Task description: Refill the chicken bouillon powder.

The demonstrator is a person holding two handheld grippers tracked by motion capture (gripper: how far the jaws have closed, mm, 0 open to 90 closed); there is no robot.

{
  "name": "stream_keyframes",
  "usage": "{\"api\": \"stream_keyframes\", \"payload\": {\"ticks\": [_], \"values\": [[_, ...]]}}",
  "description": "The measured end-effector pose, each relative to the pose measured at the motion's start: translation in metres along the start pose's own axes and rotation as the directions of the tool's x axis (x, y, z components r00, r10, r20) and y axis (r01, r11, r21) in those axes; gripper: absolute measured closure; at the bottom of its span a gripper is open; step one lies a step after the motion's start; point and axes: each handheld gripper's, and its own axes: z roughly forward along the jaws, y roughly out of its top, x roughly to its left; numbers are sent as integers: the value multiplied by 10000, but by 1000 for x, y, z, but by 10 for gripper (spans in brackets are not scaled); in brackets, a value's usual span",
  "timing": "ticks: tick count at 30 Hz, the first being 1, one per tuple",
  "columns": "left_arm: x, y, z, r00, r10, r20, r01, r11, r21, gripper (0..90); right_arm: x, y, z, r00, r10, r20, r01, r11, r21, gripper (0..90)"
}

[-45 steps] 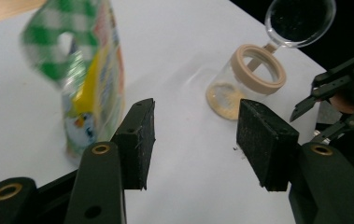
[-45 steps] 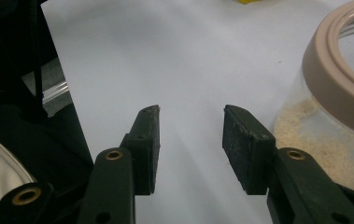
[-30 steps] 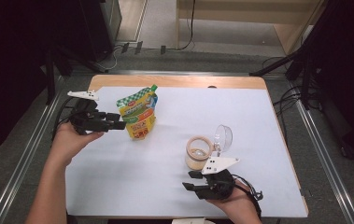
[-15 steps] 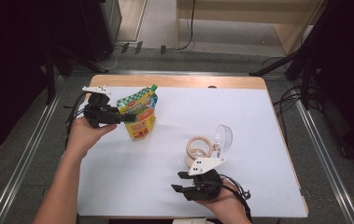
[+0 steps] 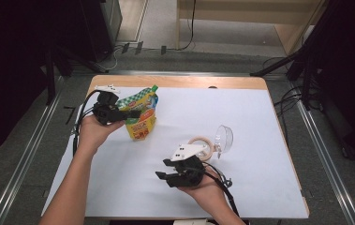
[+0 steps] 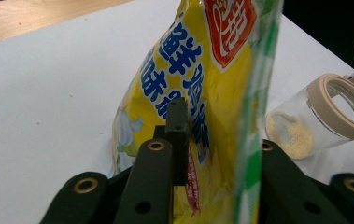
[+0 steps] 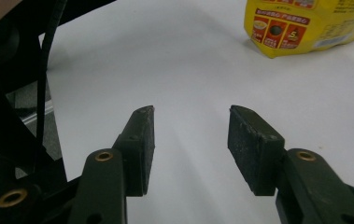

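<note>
A yellow and green stand-up pouch (image 5: 142,129) stands upright on the white table cover at the back left. My left gripper (image 5: 133,114) reaches it from the left; its jaws have just been closing and now press the pouch's sides. In the left gripper view the pouch (image 6: 202,84) fills the gap of the left gripper (image 6: 219,126). A small clear jar (image 5: 203,147) with a tan rim lies beside its hinged clear lid (image 5: 224,136). My right gripper (image 5: 162,168) hovers left of the jar, open and holding nothing, its jaws having opened slightly. In the right gripper view the right gripper (image 7: 191,114) points toward the pouch (image 7: 305,25).
The white cover (image 5: 259,117) spreads over a wooden table whose bare back edge (image 5: 189,82) shows. The jar (image 6: 319,116) holds some yellow powder. Dark floor, cables and metal rails (image 5: 325,140) surround the table.
My left gripper has moved right onto the pouch and closed on it. My right gripper has shifted left, away from the jar.
</note>
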Motion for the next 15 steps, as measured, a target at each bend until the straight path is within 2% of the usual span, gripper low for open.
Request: {"api": "stream_keyframes", "payload": {"ticks": [6, 8, 12, 15], "values": [[2, -1, 1, 9998, -175, 31, 176, 9998, -126, 883, 0, -3, 15, 9999, 84, -87, -85, 9999, -131, 514], [1, -1, 0, 9996, -272, -15, 271, 9995, -147, 897, 2, -5, 17, 9999, -139, -73, 138, 9999, -101, 499], [-3, 1, -4, 9998, 4, -221, -3, 10000, 42, 900, 7, -10, 20, 9991, -409, -115, 406, 9989, -229, 487], [-6, 3, -8, 10000, 88, 23, -88, 9999, 84, 900, 8, -14, 23, 9981, -617, -65, 615, 9978, -246, 486]]}}
